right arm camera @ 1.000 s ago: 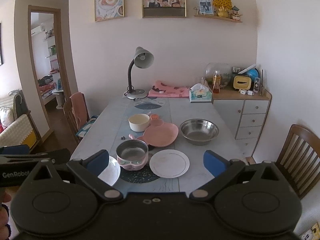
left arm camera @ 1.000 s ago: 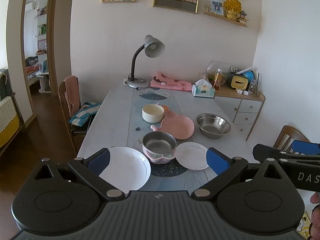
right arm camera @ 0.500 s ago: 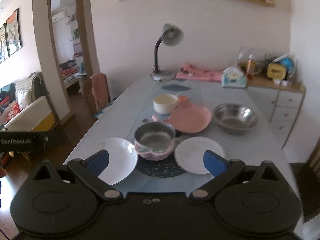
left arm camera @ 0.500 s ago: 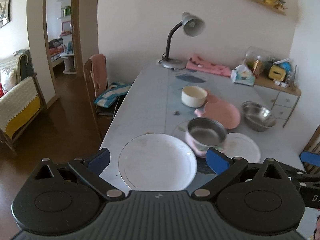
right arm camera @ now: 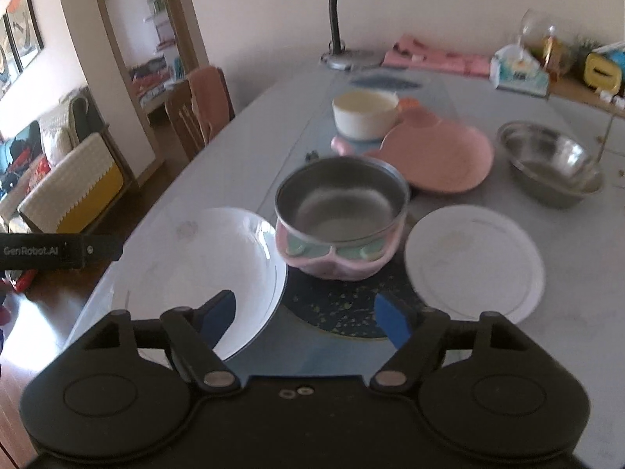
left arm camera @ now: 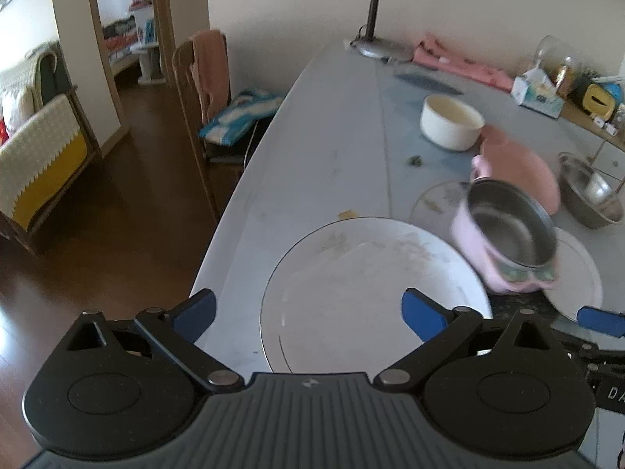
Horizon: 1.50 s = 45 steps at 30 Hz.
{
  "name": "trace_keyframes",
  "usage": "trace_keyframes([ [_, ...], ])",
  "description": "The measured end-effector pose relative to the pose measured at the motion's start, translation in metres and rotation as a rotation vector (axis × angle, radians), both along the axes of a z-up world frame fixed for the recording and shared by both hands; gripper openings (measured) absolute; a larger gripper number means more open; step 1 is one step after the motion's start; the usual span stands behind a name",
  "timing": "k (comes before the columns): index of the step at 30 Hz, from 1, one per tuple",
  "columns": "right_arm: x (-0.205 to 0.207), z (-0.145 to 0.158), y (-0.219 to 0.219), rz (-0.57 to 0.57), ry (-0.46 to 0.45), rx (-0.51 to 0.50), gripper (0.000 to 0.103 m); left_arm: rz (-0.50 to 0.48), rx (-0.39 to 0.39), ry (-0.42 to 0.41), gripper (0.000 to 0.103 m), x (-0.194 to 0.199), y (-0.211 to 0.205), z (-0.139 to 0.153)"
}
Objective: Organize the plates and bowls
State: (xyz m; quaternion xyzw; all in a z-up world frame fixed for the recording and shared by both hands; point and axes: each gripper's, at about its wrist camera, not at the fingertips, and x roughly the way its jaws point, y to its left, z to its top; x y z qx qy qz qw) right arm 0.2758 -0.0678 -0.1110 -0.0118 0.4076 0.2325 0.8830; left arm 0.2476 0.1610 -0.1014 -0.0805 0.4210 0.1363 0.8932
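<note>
Nearby, large white plate (left arm camera: 371,293) at table edge (left arm camera: 218,242)

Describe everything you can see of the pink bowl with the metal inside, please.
The pink bowl is round and deep, with a pale pink outer wall that looks plastic, green ear-like shapes at its front, and a shiny steel inner lining. It is empty and upright. It stands on a dark speckled mat, between the large white plate and the small white plate. No gripper touches it.
</note>
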Motion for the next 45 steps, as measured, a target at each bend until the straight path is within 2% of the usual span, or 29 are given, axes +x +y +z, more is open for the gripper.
trace_keyframes([
  [3, 0.013, -0.013, 0.007, 0.010, 0.052, -0.005, 0.071, 0.021, -0.021, 0.042, 0.090, 0.016, 0.012, -0.016],
  [5, 0.020, -0.021, 0.010, 0.010, 0.088, 0.007, 0.065, 0.019, -0.037, 0.066, 0.081, 0.022, 0.018, -0.025],
  [7, 0.026, -0.028, 0.013, 0.011, 0.119, 0.016, 0.054, 0.026, -0.040, 0.099, 0.069, 0.029, 0.024, -0.034],
  [11, 0.040, -0.039, 0.016, -0.002, 0.162, 0.019, 0.046, 0.059, -0.096, 0.133, 0.057, 0.036, 0.036, -0.045],
  [13, 0.044, -0.042, 0.015, -0.016, 0.182, 0.021, 0.039, 0.052, -0.104, 0.149, 0.046, 0.040, 0.039, -0.049],
  [16, 0.047, -0.044, 0.014, -0.037, 0.208, 0.040, 0.037, 0.044, -0.127, 0.171, 0.035, 0.046, 0.042, -0.056],
  [24, 0.051, -0.049, 0.012, -0.075, 0.253, 0.068, 0.034, 0.048, -0.172, 0.175, 0.029, 0.053, 0.049, -0.059],
  [26, 0.051, -0.049, 0.013, -0.069, 0.259, 0.079, 0.029, 0.048, -0.176, 0.172, 0.028, 0.052, 0.050, -0.059],
  [29, 0.051, -0.049, 0.014, -0.051, 0.277, 0.118, 0.007, 0.057, -0.199, 0.160, 0.025, 0.051, 0.053, -0.059],
  [37, 0.047, -0.045, 0.013, -0.054, 0.269, 0.091, 0.008, 0.058, -0.194, 0.147, 0.017, 0.044, 0.049, -0.054],
  [45, 0.030, -0.039, 0.001, -0.042, 0.271, 0.079, 0.007, 0.087, -0.205, 0.155, 0.017, 0.020, 0.035, -0.054],
])
